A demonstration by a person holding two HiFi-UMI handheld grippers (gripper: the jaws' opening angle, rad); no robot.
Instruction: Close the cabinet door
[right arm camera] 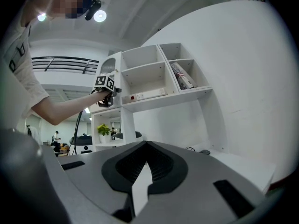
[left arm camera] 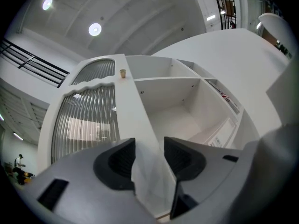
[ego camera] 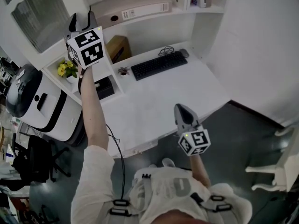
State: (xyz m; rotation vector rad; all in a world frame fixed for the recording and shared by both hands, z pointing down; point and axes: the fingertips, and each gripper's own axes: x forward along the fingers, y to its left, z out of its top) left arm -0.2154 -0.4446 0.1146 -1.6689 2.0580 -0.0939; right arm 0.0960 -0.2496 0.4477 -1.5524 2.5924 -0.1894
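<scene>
The cabinet door (ego camera: 39, 13) is a white frame with ribbed glass, standing open at the upper left of the shelf unit. In the left gripper view the door (left arm camera: 88, 120) carries a small brass knob (left arm camera: 123, 73), and its white edge runs down between the jaws. My left gripper (left arm camera: 149, 160) is shut on that edge, beside the empty upper compartment (left arm camera: 173, 101). From the head view the left gripper (ego camera: 81, 20) is raised at arm's length to the door. My right gripper (ego camera: 180, 107) hangs low over the desk's front edge, shut and empty; its own view shows the right gripper (right arm camera: 146, 146) with its pads meeting.
A grey binder (ego camera: 135, 8) lies on the shelf right of the door. The white desk (ego camera: 163, 97) holds a black keyboard (ego camera: 159, 64) and a mouse (ego camera: 184, 52). A yellow-flowered plant (ego camera: 67, 69) and a brown box (ego camera: 117, 48) sit below the door. A white chair (ego camera: 280, 167) stands at right.
</scene>
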